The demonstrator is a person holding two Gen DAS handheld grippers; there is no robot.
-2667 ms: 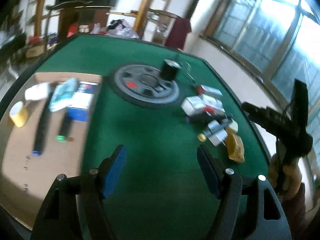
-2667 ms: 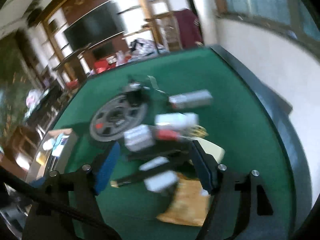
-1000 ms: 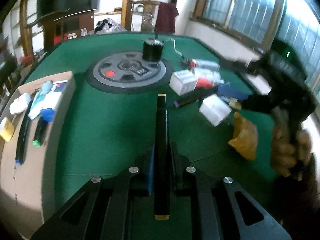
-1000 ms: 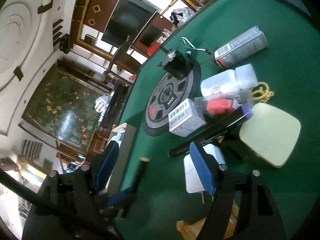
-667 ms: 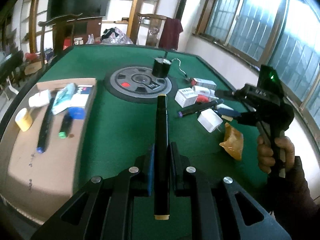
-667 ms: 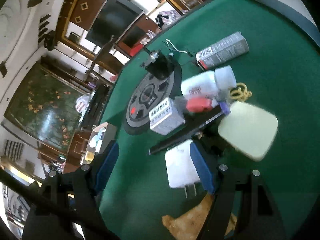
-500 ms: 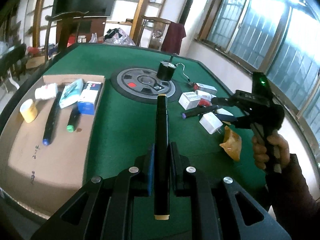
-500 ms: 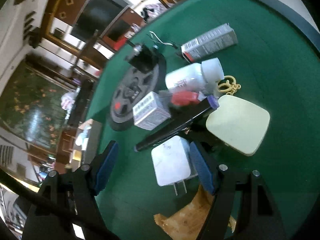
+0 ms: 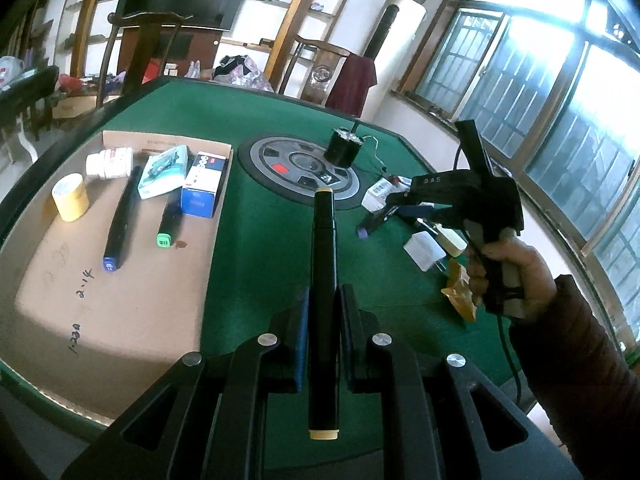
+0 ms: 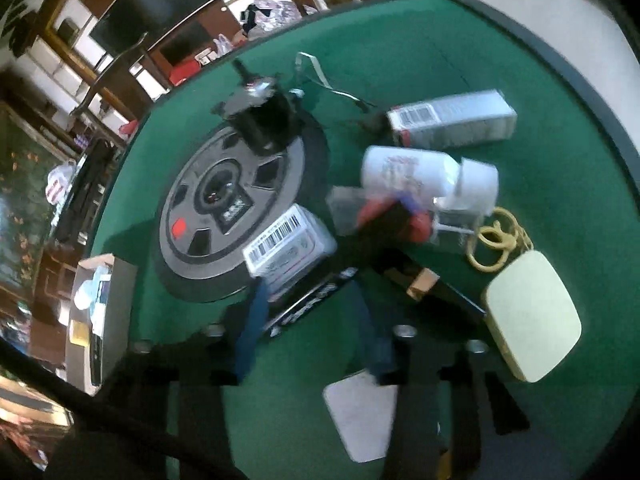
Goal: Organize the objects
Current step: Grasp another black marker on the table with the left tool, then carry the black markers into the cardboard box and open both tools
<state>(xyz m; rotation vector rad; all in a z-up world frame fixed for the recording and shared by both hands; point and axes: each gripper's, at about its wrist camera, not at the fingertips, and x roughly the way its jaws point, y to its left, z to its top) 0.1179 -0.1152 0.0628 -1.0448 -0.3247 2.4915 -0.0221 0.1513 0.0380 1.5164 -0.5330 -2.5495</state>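
Your left gripper [image 9: 323, 312] is clamping a black marker [image 9: 323, 280] above the green table [image 9: 256, 264], right of the cardboard [image 9: 120, 300]. Your right gripper [image 10: 308, 320] is closing around another black marker [image 10: 316, 300] in the far-right clutter.

The marker [image 9: 323, 300] I hold is black with tan ends, between my blue pads [image 9: 303, 336]. Green felt table [image 9: 256, 264]; brown cardboard [image 9: 120, 300] carries yellow tape [image 9: 71, 197] and a blue-and-white box [image 9: 204, 190]
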